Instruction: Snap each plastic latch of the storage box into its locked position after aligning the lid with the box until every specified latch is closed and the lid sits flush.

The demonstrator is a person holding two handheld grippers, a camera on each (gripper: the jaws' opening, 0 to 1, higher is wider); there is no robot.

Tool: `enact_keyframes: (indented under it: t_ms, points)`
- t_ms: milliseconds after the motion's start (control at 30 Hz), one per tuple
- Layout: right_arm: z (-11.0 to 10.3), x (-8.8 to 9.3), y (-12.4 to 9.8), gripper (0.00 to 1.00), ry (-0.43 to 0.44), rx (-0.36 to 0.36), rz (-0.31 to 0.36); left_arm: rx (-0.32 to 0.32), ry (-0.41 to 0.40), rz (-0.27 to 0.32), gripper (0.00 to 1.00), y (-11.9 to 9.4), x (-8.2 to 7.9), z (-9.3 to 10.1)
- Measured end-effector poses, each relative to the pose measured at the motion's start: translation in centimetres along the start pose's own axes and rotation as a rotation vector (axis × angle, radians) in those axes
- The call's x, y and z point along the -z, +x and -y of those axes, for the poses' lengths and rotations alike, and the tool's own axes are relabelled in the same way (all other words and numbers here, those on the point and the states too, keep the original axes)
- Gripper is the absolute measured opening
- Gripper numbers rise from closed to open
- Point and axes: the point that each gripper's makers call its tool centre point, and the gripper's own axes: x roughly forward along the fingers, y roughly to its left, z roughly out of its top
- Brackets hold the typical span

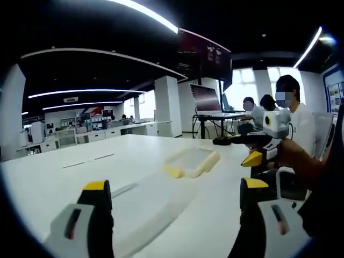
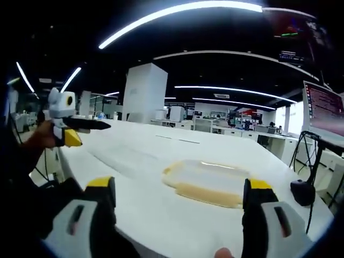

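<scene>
Left gripper view: your left gripper has its jaws spread wide, nothing between them, hovering above the white table. The storage box lies ahead on the table, well apart from the jaws, clear with yellowish latches, lid apparently on. Contents: can't tell, looks empty through the blur. Your right gripper comes in from the right, held in a hand; open or closed, can't tell from here.

Right gripper view: your right gripper is spread too, holding nothing. The storage box sits just beyond the jaws on the table. The left gripper shows at far left, raised.

Risk: press one latch with the box unbraced and it probably slides on the smooth top. A lid off-square likely won't let a latch snap, so check alignment first.
</scene>
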Motion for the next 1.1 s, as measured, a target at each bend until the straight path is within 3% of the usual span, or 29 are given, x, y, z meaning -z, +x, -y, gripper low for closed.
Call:
enact_keyframes:
  t_ms: [67, 100, 200, 1100]
  points:
    - [0.0, 0.0, 0.0, 0.99, 0.000, 0.000, 0.000, 0.000, 0.000, 0.000, 1.00, 0.0, 0.0, 0.0]
    - [0.9, 0.1, -0.4, 0.99, 0.002, 0.021, 0.000, 0.026, 0.003, -0.003, 1.00, 1.2, -0.1, 0.7]
    - [1.5, 0.1, -0.6, 0.99, 0.005, 0.033, 0.002, 0.044, 0.004, -0.005, 1.00, 2.1, -0.1, 1.4]
    - [5.6, 1.6, -3.7, 0.99, 0.019, 0.124, -0.007, 0.155, 0.024, -0.042, 1.00, 7.0, -0.1, 4.9]
